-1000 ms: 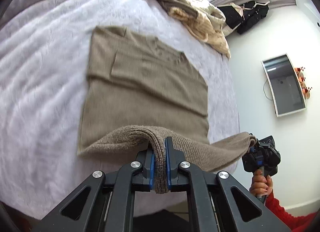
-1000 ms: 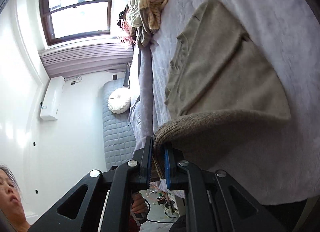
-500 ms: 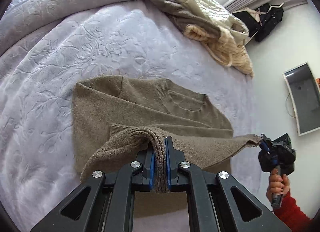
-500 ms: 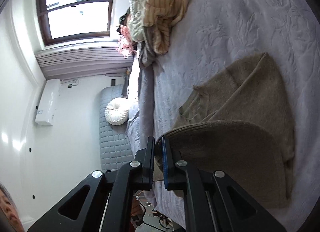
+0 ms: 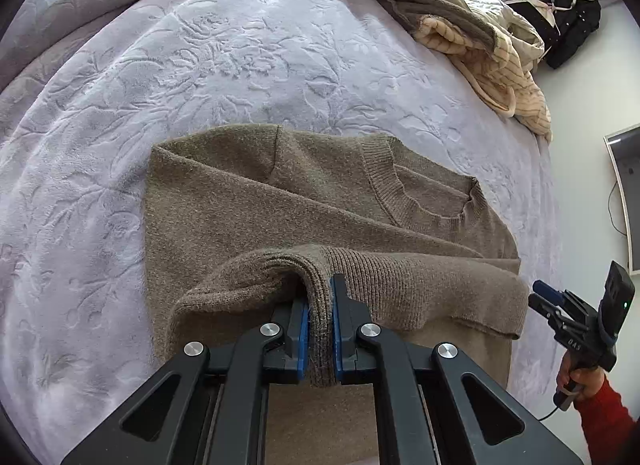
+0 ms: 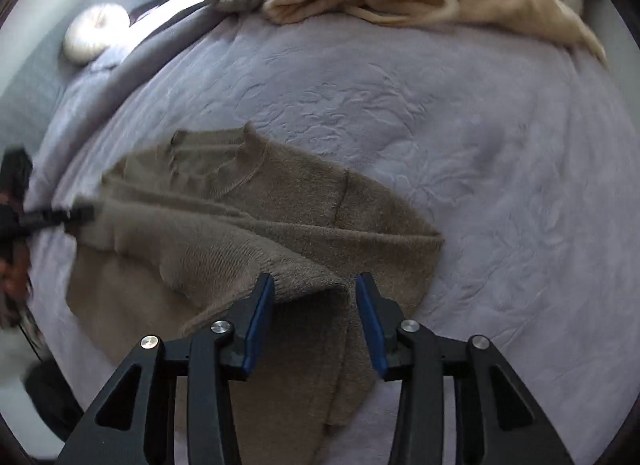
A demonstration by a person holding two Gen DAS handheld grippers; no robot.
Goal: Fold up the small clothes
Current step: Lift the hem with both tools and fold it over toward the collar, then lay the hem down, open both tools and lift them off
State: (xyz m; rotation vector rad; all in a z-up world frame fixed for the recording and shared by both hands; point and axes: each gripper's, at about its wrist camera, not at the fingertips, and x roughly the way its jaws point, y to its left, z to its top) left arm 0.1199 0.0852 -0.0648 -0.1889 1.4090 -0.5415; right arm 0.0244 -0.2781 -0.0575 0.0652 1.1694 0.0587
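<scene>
Bedspread (image 5: 168, 77), lilac, plush, embossed with a leaf pattern, fills both views. Sweater (image 5: 248, 201), olive-brown knit with a ribbed round collar, lies flat on it in the near middle, its ribbed hem doubled over toward the collar.

Left wrist view: left gripper (image 5: 320, 329) is clamped tight on the hem, a narrow band of ribbing pinched between its blue pads (image 5: 303, 337). At far right, right gripper (image 5: 550, 299) is seen from outside, held by a hand (image 5: 580, 379) in a red sleeve (image 5: 608, 421), just off the hem's right corner and not touching it. A heap of cream and grey clothes (image 5: 472, 21) lies at the far right of the bed; a dark garment (image 5: 570, 29) hangs on the wall beyond.

Right wrist view, blurred: the right gripper (image 6: 316, 305) has its fingers part open, pads clear of the cloth; the hem corner lies loose between them. The left gripper (image 6: 80, 213) shows at the left edge on the hem's other end. A round white cushion (image 6: 96, 31) sits far left, seen only here.

Against the earlier frames: the hem has been carried from the near edge of the bed up over the sweater's body, which now shows half its former length. The right gripper, then closed on the hem, has just been opening and has let go; the left has kept its grip.
</scene>
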